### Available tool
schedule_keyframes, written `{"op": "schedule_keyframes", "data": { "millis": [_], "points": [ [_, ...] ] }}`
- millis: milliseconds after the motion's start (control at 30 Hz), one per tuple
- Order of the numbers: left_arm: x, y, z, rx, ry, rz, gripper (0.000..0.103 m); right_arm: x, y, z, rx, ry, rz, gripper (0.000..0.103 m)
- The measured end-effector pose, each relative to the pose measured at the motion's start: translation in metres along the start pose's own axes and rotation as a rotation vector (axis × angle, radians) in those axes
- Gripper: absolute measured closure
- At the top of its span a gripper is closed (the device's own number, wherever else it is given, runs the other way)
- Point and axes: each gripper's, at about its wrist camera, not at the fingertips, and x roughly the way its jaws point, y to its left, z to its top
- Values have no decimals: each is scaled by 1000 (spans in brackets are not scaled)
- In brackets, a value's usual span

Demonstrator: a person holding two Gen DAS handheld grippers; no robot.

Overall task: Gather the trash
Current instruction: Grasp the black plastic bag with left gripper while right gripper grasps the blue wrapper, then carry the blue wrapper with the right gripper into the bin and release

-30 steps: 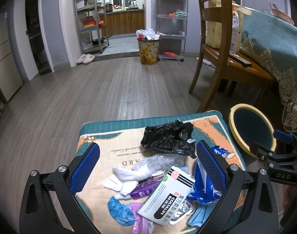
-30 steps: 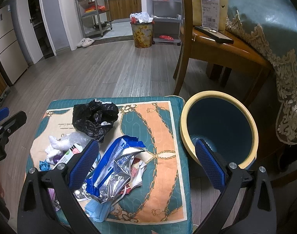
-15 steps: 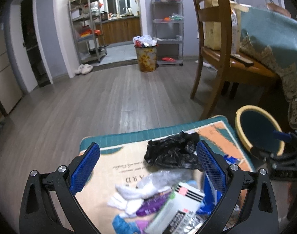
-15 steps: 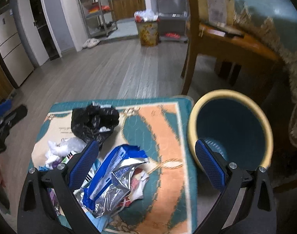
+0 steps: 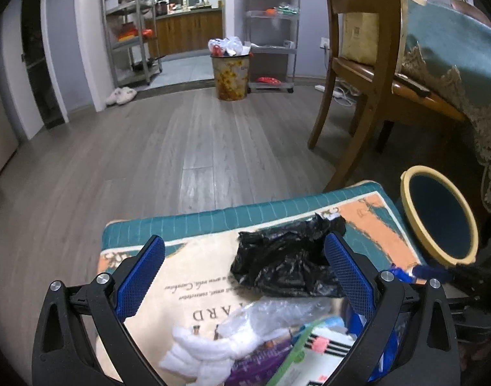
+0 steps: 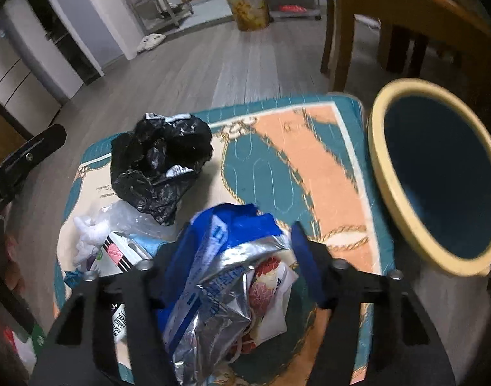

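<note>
The right gripper [image 6: 239, 241] is shown with its jaws just closing around the blue-and-silver wrapper [image 6: 219, 276] on the cushion [image 6: 309, 160], contact unconfirmed. The left gripper [image 5: 245, 276] is held spread beside the black bag [image 5: 287, 263]. The crinkled foil should be pinched firmly before being carried to the bin [image 6: 403, 222].

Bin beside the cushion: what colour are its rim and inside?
Bin: pale yellow rim, dark blue inside; right wrist view.

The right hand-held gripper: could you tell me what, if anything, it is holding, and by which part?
The right hand-held gripper, jaws just closing, straddles the blue-and-silver foil wrapper near its upper end; a firm grip cannot be told.
</note>
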Motion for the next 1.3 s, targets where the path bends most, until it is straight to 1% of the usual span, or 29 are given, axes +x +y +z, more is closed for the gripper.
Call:
{"op": "schedule_keyframes", "data": {
  "millis": [33, 100, 167, 233, 400, 533, 633, 700, 767, 800, 867, 1000, 1067, 1100, 1167, 1300],
  "points": [
    [4, -2, 0, 10, 0, -8, 5, 0, -2, 0, 11, 0, -4, 65],
    [12, -7, 0, 37, 4, -12, 5, -1, -6, 0, 43, 9, 14, 70],
    [22, -12, -1, 61, 18, -20, 5, -3, -10, -1, 70, 13, 31, 71],
    [31, -17, 0, 70, 29, -32, 5, -9, -12, 0, 68, 3, 32, 71],
    [48, -23, 3, 62, 42, -68, 6, -29, -8, 6, 26, -54, 44, 71],
    [59, -28, 4, 82, 67, -67, 7, -36, -4, 8, -10, -67, 55, 71],
    [66, -31, 7, 71, 80, -77, 9, -37, -3, 6, -25, -61, 48, 71],
    [71, -36, 8, 84, 99, -80, 17, -37, -3, 6, -22, -53, 53, 71],
    [76, -41, 5, 125, 131, -88, 35, -36, -1, 5, -30, -47, 52, 71],
    [79, -42, 3, 145, 143, -80, 38, -36, -1, 6, -35, -47, 50, 71],
    [81, -45, -2, 185, 160, -73, 53, -36, 0, 4, -43, -45, 49, 71],
    [77, -46, -5, 192, 170, -92, 62, -37, -1, 2, -49, -49, 45, 71],
    [76, -46, -5, 198, 164, -81, 68, -39, 0, 3, -58, -55, 43, 71],
    [73, -45, -4, 194, 160, -91, 69, -41, 1, 4, -57, -57, 43, 71],
    [68, -44, -2, 195, 145, -99, 74, -45, 1, 5, -51, -64, 47, 71],
    [58, -48, 2, 223, 109, -89, 75, -56, 3, 6, -51, -80, 51, 71]
  ]
}}
